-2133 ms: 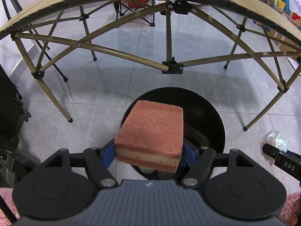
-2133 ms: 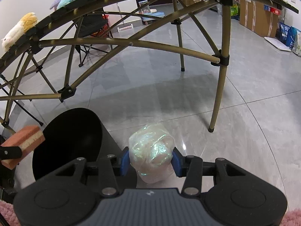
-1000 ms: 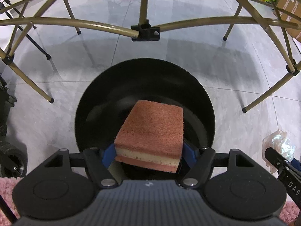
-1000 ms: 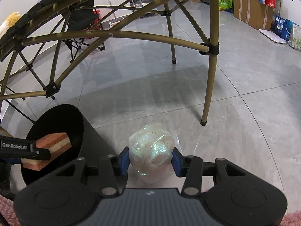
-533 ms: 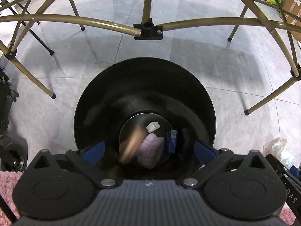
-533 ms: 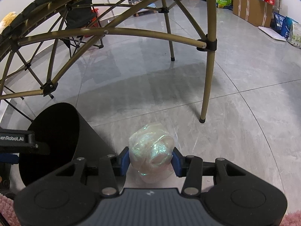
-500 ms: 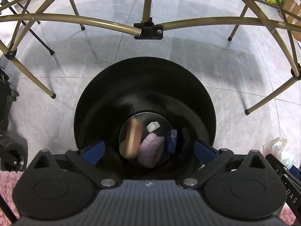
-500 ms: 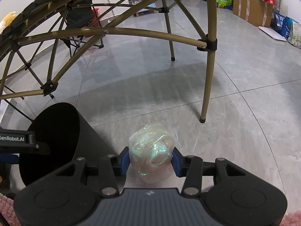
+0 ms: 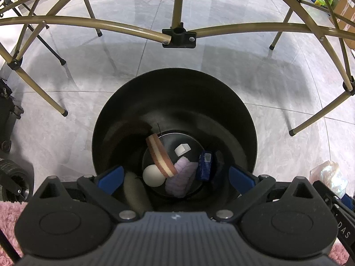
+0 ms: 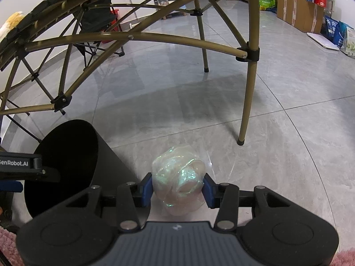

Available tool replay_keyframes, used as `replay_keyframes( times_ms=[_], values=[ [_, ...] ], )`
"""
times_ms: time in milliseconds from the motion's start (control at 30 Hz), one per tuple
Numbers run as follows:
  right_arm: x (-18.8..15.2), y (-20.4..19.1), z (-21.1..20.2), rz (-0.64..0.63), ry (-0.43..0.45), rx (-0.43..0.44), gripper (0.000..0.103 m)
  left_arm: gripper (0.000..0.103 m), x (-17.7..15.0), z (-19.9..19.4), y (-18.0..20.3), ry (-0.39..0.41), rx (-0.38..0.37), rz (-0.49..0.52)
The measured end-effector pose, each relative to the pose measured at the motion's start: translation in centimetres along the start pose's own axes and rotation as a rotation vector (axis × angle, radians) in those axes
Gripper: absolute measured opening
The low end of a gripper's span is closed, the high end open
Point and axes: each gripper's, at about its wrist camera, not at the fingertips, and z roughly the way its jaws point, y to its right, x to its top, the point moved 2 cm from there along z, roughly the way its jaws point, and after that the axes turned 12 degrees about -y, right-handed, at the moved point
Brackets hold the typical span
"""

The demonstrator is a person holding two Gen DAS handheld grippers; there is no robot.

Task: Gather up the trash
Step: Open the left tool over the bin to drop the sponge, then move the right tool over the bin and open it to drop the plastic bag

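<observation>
L wrist view looks straight down into the black bin [image 9: 175, 88] on the tiled floor [image 9: 66, 84]; only this view shows the bottom: sponge [image 9: 160, 158] tilted on edge, leaning over a white ball [image 9: 153, 175] and a lilac cloth [image 9: 180, 177], w/ a small white block [image 9: 182, 149] and a blue packet [image 9: 205, 165] beside them. Left hand-held gripper [image 9: 175, 176] pts steeply down over the bin mouth, jaws wide, nothing btwn them.

R wrist view sees the bin [image 10: 66, 166] from outside only, contents hidden. Right hand-held gripper [image 10: 177, 188] angled down at floor beside the bin, jaws narrow, pads pressed on both sides of a crumpled shiny plastic wad [image 10: 178, 177]. Wad is held above floor, outside the bin; L view catches it at far right edge [image 9: 327, 175]. Gold folding bench frame [image 10: 155, 37] arches overhead.
</observation>
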Motion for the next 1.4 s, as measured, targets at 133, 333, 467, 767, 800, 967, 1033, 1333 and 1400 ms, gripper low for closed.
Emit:
replay_keyframes(
  times_ms=[133,333,467,767,800,967,1033,1333,1400],
  values=[
    [0.0,-0.4,-0.2,-0.011,0.003,0.003,0.045,0.103,-0.1,-0.3,-0.4,0.009,-0.005,-0.006],
    [0.1,-1.4,-0.6,-0.028,0.011,0.008,0.045,0.103,-0.4,-1.2,-1.3,0.028,-0.017,-0.014],
    [0.1,-2.3,-0.8,-0.042,0.016,0.012,0.045,0.103,-0.7,-1.8,-2.0,0.043,-0.028,-0.021],
    [0.2,-4.2,-1.3,-0.074,0.027,0.023,0.045,0.103,-1.0,-2.6,-3.8,0.067,-0.028,-0.041],
    [0.3,-4.5,-1.4,-0.078,0.027,0.023,0.045,0.103,-1.1,-2.7,-4.0,0.071,-0.028,-0.045],
    [0.2,-5.5,-1.5,-0.096,0.031,0.024,0.045,0.103,-1.2,-3.2,-5.2,0.085,-0.031,-0.063],
    [0.2,-5.9,-1.5,-0.103,0.032,0.025,0.045,0.103,-1.3,-3.3,-5.6,0.09,-0.03,-0.069],
    [0.1,-7.8,-1.7,-0.137,0.036,0.037,0.045,0.103,-1.8,-4.1,-7.6,0.114,-0.03,-0.096],
    [0.0,-8.4,-1.8,-0.15,0.037,0.04,0.045,0.103,-1.9,-4.2,-8.1,0.119,-0.033,-0.103]
  ],
)
